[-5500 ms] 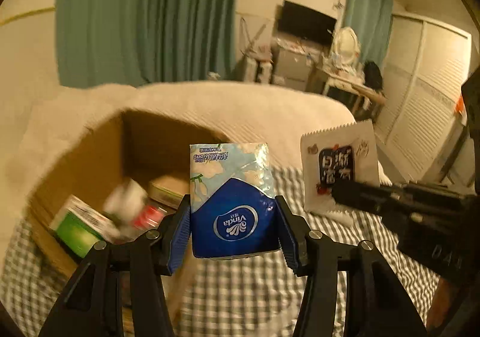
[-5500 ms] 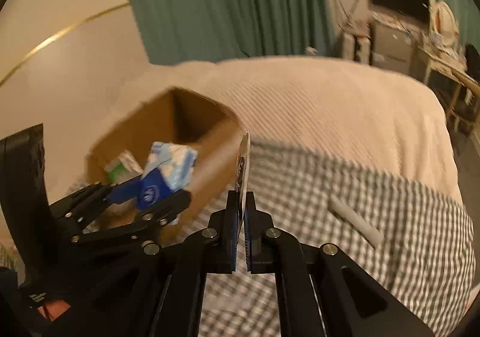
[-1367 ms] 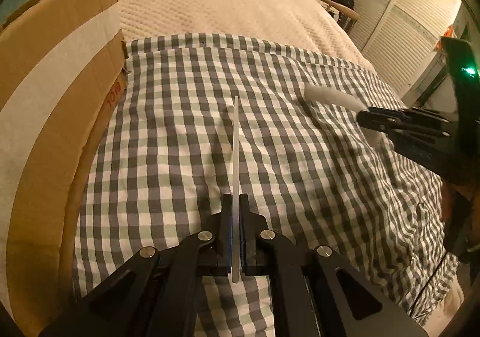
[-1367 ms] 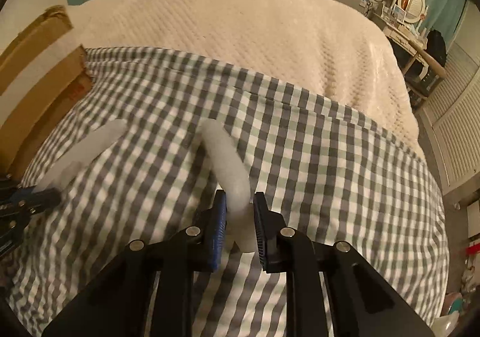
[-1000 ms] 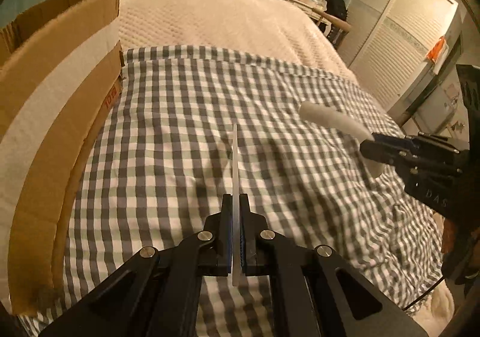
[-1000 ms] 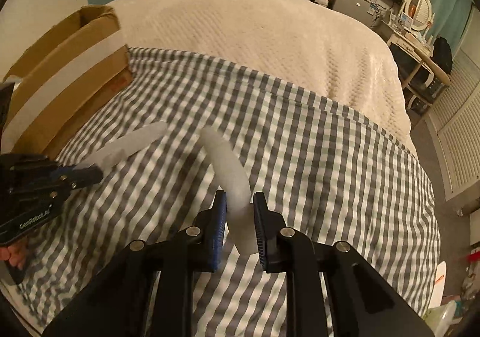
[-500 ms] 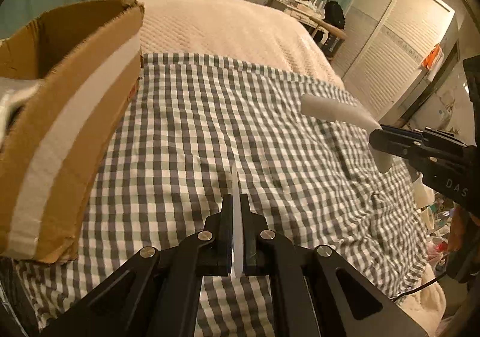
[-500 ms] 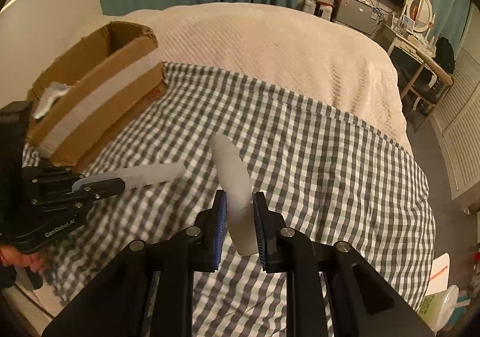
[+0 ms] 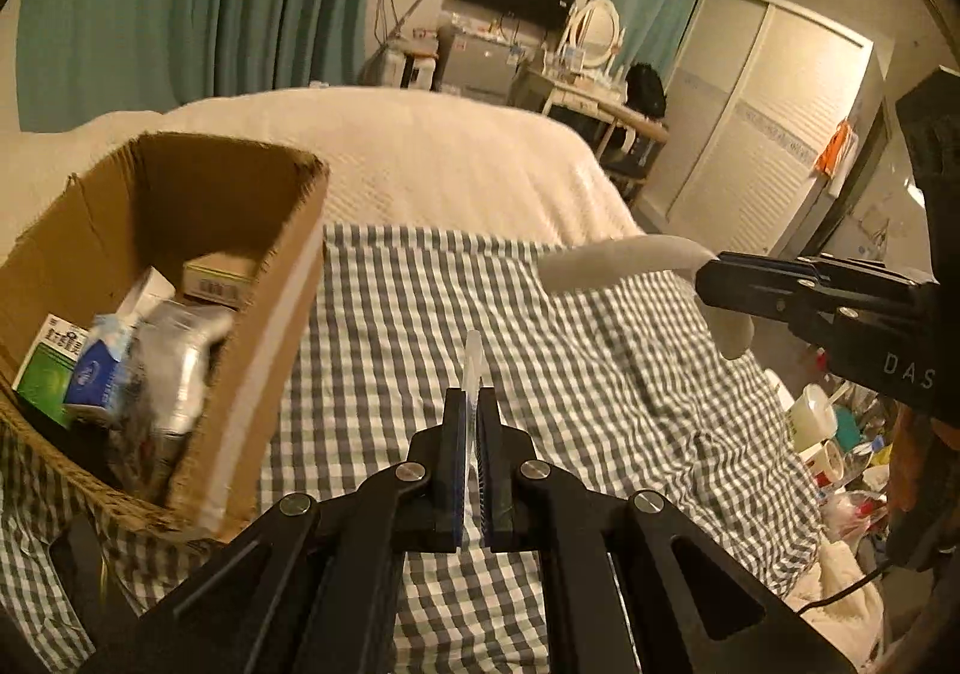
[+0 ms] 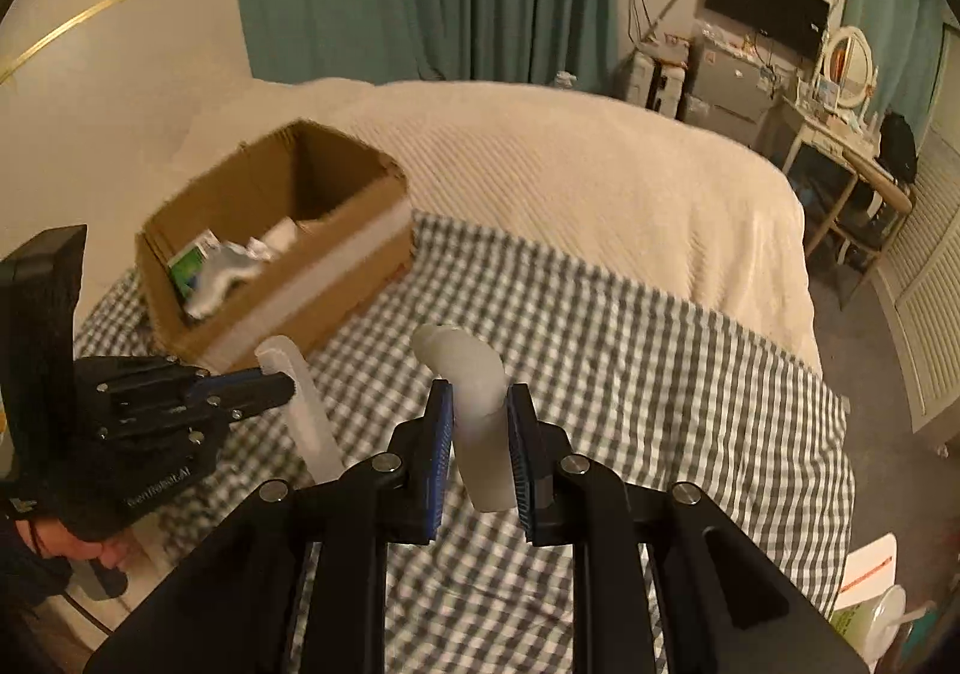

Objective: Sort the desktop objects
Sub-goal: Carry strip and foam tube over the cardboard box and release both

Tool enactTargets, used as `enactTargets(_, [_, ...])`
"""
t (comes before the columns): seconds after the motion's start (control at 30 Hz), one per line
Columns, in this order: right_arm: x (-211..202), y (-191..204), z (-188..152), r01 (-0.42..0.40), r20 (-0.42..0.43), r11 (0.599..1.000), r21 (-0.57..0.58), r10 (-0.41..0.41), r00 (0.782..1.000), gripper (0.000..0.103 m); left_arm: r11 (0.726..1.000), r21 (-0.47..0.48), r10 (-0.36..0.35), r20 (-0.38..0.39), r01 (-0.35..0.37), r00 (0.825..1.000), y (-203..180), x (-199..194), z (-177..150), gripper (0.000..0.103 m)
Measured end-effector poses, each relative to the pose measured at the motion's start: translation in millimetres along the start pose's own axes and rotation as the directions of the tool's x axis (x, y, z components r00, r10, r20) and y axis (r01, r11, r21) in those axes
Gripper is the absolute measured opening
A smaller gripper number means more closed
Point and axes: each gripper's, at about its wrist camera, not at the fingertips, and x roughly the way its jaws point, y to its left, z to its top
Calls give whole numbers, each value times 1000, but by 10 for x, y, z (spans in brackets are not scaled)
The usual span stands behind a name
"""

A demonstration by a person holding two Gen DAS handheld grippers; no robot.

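My left gripper (image 9: pixel 471 404) is shut on a thin white comb (image 9: pixel 472 362), seen edge-on and held in the air above the checked cloth. In the right wrist view the comb (image 10: pixel 306 410) hangs from that gripper (image 10: pixel 282 383) at the left. My right gripper (image 10: pixel 478 422) is shut on a white curved handle-like object (image 10: pixel 474 380), also lifted; it shows in the left wrist view (image 9: pixel 624 260) at the right. An open cardboard box (image 9: pixel 273 278) stands at the left, also seen in the right wrist view (image 10: pixel 336 248).
The box holds a green carton (image 9: pixel 51 368), a blue tissue pack (image 9: pixel 99 374) and crumpled packets. A grey checked cloth (image 9: pixel 420 302) covers the near bed, a cream blanket (image 10: pixel 570 164) beyond. Cluttered cups (image 9: pixel 810 422) sit at the right bedside.
Both grippers have risen from the cloth with the comb and the white object in them. The views tilted up, and the box's inside has come into sight.
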Motion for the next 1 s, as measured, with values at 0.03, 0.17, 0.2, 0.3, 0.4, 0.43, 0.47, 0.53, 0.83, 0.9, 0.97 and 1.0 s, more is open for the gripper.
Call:
enactTargets(0.03, [-25,40,42,-4,2,1000,-5,4,1000,17,1000,-11,-3,10,3,1000,34,-34,12,4])
enactTargets(0.17, [-120,214,207,-24,28,1000,-8,24,999,17,998,-57,-27,61,31,998,145,-219,108,4])
enactTargets(0.2, [-153,267,263,-36,37,999,-6,36,999,17,997,-72,-32,84,38,996,198,-298,179,4])
enactTargets(0.3, [-213,478,451,-56,63,998,-22,57,996,17,994,-103,-24,144,39,989,373,-485,362,4])
enactTargets(0.4, [-177,700,673,-83,89,996,-35,86,992,17,994,-106,26,218,-3,976,553,-756,592,4])
enactTargets(0.43, [-147,790,763,-100,100,994,-35,103,990,17,994,-102,62,244,-38,968,613,-849,690,4])
enactTargets(0.47, [-126,853,820,-108,105,994,-37,111,988,17,993,-101,80,256,-56,963,643,-886,743,4])
enactTargets(0.53, [-70,1017,966,-121,131,992,-46,126,983,18,990,-96,124,263,-102,957,771,-948,890,4])
enactTargets(0.83, [548,1327,1392,-202,156,978,52,192,969,51,951,-162,295,228,-262,928,1396,-739,998,10])
enactTargets(0.9, [578,1253,1376,-220,185,971,99,199,962,72,937,-193,329,198,-292,924,1517,-672,995,39])
enactTargets(0.97, [585,1143,1339,-220,201,966,136,190,961,86,921,-216,361,161,-325,918,1603,-597,959,85])
enactTargets(1.0, [587,1088,1312,-215,201,965,152,183,962,86,913,-230,379,171,-337,909,1611,-612,910,98])
